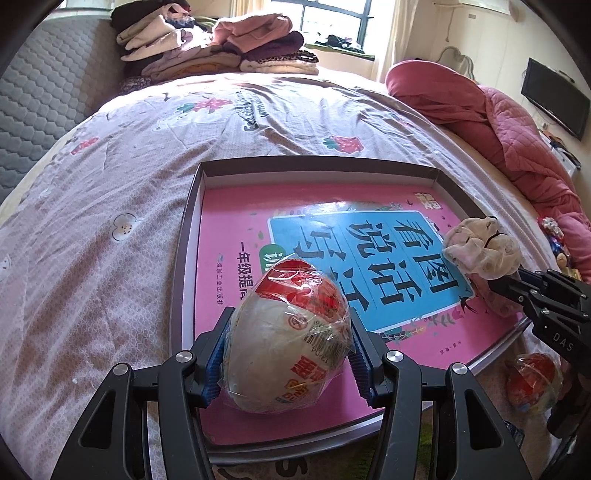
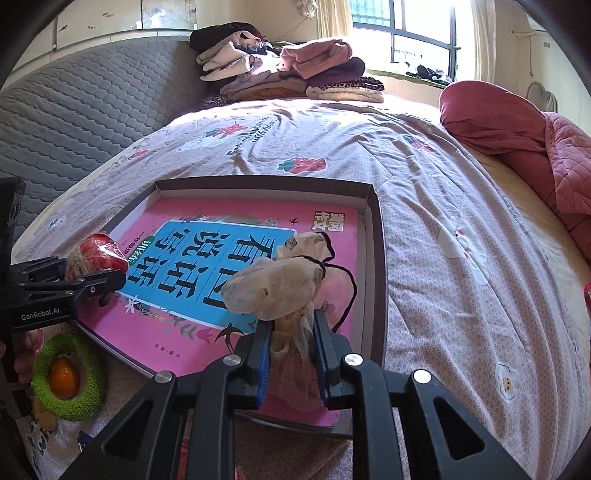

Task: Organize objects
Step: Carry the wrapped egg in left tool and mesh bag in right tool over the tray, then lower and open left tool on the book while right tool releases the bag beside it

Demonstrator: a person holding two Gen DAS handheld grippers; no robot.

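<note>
Our left gripper (image 1: pixel 290 354) clamps one wrapped bowl (image 1: pixel 288 332); our right gripper (image 2: pixel 291 345), marked "DAS", pinches one beige cloth bundle (image 2: pixel 275 288). Both hang above the pink book (image 1: pixel 236 266) reading "一年级", boxed beneath.

Daylight comes in through the window (image 2: pixel 406 33) at the far end of the bed, and its panes are blown out to near white — nothing beyond them can be read. The bedspread (image 1: pixel 110 221) is evenly lit, with soft shadows only. Glare glints on the plastic wrap of the round packet (image 1: pixel 288 339). Both fisheye views bend straight edges strongly, and dark vignetting fills the corners. The far clothes pile (image 1: pixel 207 44) looks slightly soft — perhaps from lens stretch.
</note>
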